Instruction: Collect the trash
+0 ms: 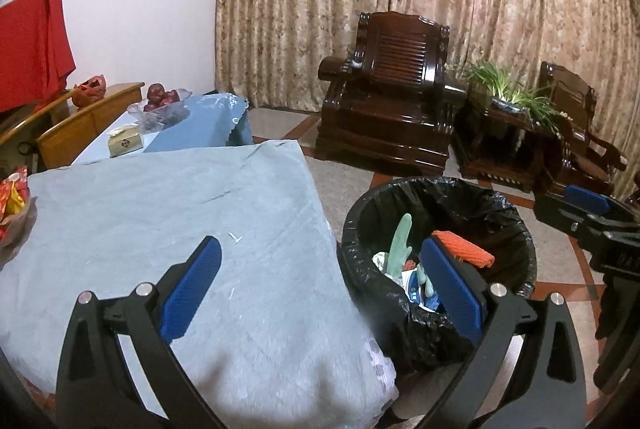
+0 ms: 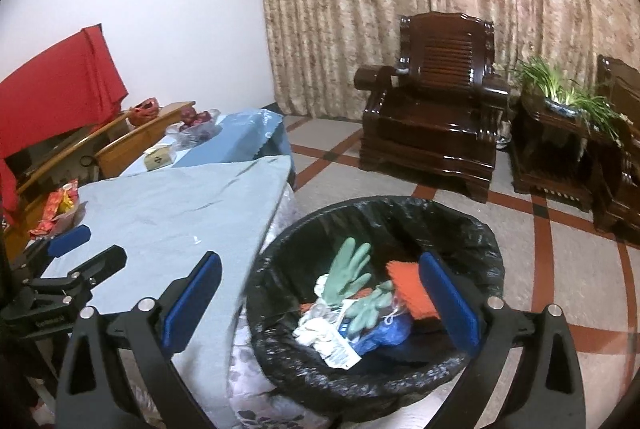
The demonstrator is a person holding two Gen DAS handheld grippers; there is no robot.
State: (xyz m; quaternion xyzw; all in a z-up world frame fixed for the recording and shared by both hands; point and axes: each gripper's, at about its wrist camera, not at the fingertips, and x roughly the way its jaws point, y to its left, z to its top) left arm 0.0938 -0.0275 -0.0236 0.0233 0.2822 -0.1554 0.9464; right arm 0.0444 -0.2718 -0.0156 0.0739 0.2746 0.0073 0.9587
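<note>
The left gripper [image 1: 320,269] is held wide apart and empty above the edge of the blue-covered table [image 1: 160,197], one finger over the cloth and the other over the trash bin [image 1: 360,225]. The right gripper [image 2: 320,285] is likewise spread wide and empty, poised over the bin's near rim. The bin stands just beside the table, lined with a black bag. Green gloves [image 2: 348,269], an orange item [image 2: 404,281] and crumpled paper [image 2: 320,329] lie inside it.

The trash bin [image 2: 376,305] stands on the floor just right of the cloth-covered table [image 1: 160,213] — gloves [image 2: 348,273] inside it, an armchair [image 2: 432,117] well behind.
</note>
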